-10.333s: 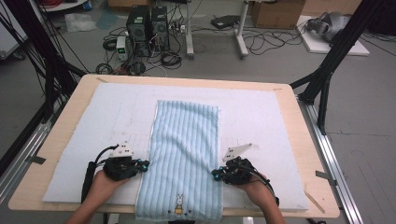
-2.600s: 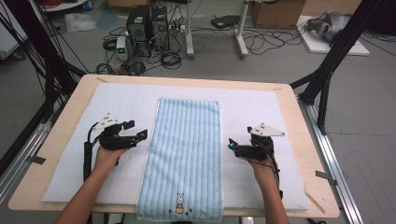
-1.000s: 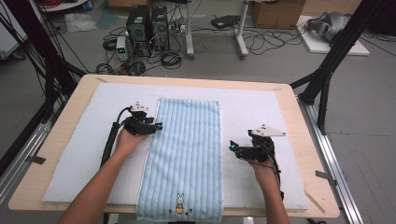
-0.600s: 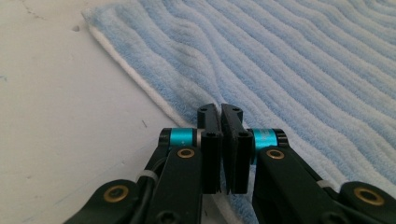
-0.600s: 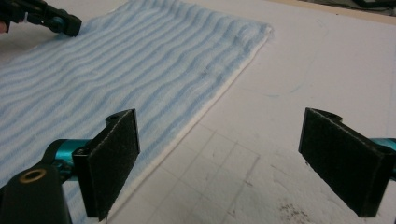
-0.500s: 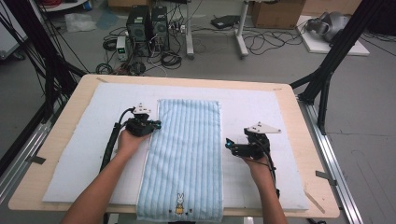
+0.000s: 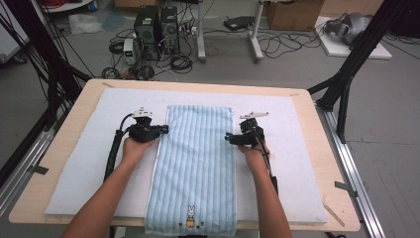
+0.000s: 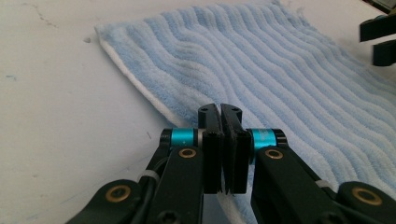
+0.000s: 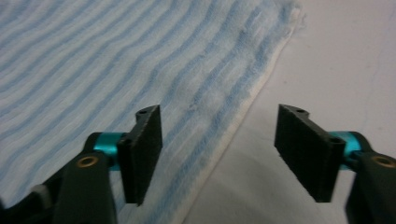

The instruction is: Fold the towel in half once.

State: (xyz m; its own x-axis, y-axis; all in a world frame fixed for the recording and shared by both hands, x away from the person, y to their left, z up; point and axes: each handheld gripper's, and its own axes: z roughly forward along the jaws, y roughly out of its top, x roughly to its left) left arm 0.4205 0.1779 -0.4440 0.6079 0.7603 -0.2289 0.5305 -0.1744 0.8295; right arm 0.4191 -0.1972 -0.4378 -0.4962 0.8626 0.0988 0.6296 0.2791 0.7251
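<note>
Towel: a long blue striped towel lies flat on the white mat. It runs from the far part of the table to the near edge. A small bunny picture sits near its near end.
Left gripper: it is at the towel's left edge, near the far end. In the left gripper view its jaws are pressed together. The towel's white edge runs right under them, but I cannot tell if any cloth is pinched between them.
Right gripper: it is at the towel's right edge, across from the left one. In the right gripper view its jaws stand apart, and they have just been closing. The towel's edge lies between them. The pads do not press on it.
Hands: each hand holds its gripper from the near side, and the arms come in from the bottom of the high view.
Floor: computer boxes and cables lie past the table.
</note>
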